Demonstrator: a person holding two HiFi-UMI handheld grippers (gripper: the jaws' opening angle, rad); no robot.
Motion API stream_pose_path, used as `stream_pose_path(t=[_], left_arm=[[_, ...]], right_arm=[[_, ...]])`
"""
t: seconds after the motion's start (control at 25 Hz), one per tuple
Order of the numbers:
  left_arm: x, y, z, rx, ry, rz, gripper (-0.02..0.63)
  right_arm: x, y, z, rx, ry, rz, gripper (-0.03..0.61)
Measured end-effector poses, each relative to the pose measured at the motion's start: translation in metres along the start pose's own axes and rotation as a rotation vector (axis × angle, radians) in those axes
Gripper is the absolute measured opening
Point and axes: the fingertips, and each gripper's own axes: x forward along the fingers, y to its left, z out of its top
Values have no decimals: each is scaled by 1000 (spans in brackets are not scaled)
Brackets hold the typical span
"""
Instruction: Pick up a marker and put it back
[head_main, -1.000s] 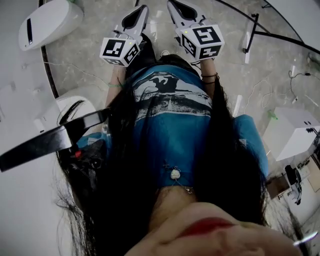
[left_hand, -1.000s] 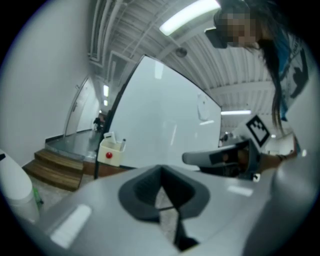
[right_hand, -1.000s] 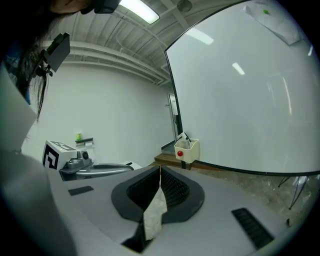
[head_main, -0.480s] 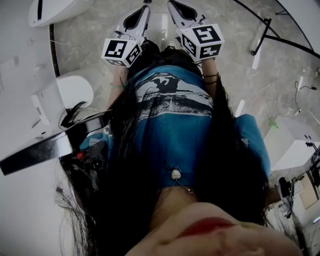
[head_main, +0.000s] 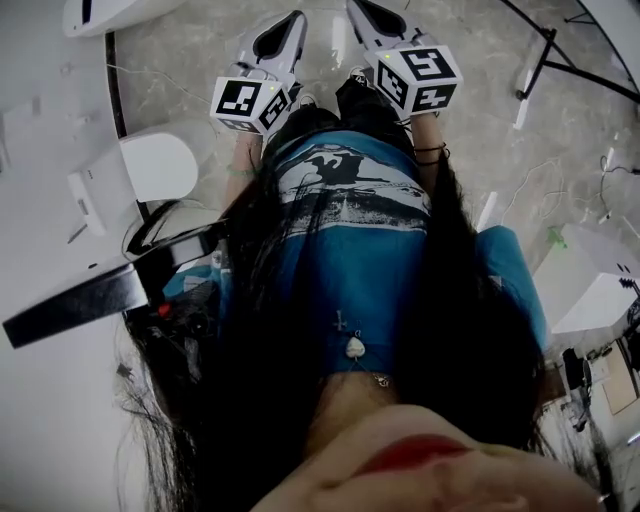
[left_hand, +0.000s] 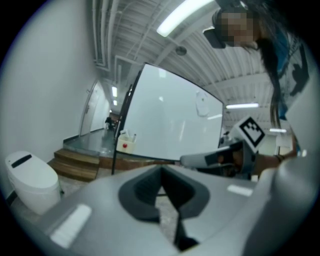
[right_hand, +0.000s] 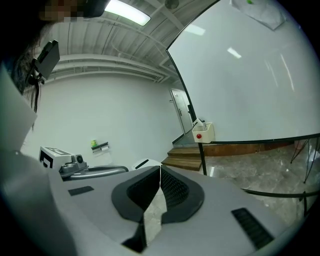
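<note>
No marker shows clearly in any view. A small white box with a red dot hangs at the lower corner of a big whiteboard, a few metres off. I hold both grippers side by side in front of the body, pointing out over the floor. My left gripper is shut, its pads meeting at the tips with nothing between them. My right gripper is shut and empty too. Each one appears in the other's view: right gripper, left gripper.
A white rounded pod stands on the marble floor at the left. Wooden steps lie behind the whiteboard's black stand. A white box sits at the right, with cables on the floor.
In the head view the floor things have drifted: the white pod slid up to the top left edge. Both grippers stay side by side and sit a little further right.
</note>
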Motion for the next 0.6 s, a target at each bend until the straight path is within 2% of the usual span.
stream_pose_path(t=[0.24,0.6], left_arm=[[-51,13,3,-15,-38,-3,2],[-97,19,22,6,-83,-28,2]], right_arm=[[-7,55,-17,-20,18,-25,14],[-8,107,-11,-29,-2,-27,12]])
